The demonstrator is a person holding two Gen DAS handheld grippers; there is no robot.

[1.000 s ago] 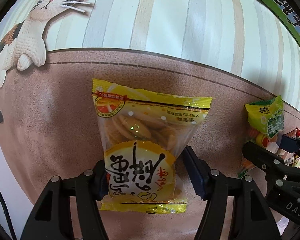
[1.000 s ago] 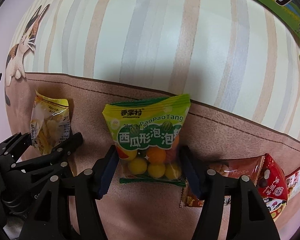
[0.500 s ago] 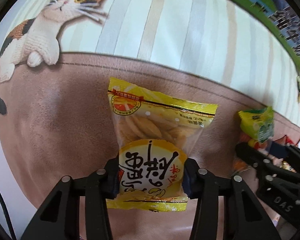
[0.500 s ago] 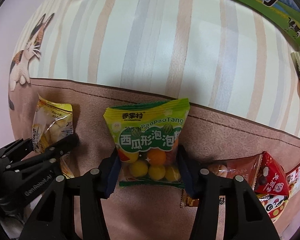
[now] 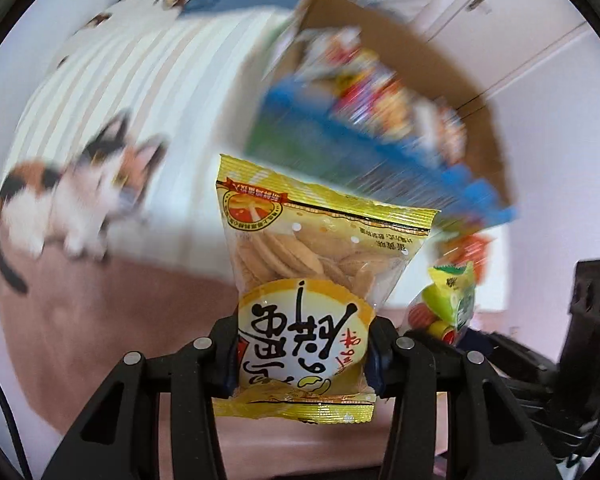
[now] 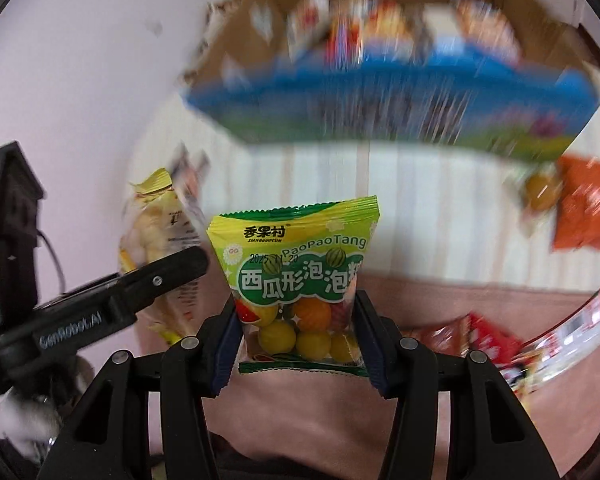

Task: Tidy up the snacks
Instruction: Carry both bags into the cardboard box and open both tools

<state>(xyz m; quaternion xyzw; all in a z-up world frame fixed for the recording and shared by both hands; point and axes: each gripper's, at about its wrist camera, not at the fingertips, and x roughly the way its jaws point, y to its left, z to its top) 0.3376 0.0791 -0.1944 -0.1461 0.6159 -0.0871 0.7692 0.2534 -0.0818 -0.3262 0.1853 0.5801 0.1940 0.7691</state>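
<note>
My left gripper [image 5: 302, 354] is shut on a yellow biscuit packet [image 5: 304, 280] and holds it upright above the brown and striped cloth [image 5: 80, 320]. My right gripper [image 6: 298, 344] is shut on a green bubble-gum packet [image 6: 296, 276] with coloured balls inside, also lifted. Each gripper shows in the other's view: the gum packet [image 5: 452, 304] at the right of the left wrist view, the biscuit packet [image 6: 160, 248] at the left of the right wrist view. An open cardboard box [image 6: 380, 80] with a blue and green front and several snacks inside lies ahead, blurred.
Red snack packets [image 6: 492, 340] lie on the cloth at the right. An orange packet [image 6: 584, 208] and a small round snack [image 6: 540, 192] lie below the box's right corner. A cat picture [image 5: 72, 200] is printed on the cloth at the left. White cabinet doors [image 5: 520, 20] stand behind.
Both grippers have lifted and tilted up with their packets. The snack box has come into view ahead; the left gripper closed on the biscuit packet.
</note>
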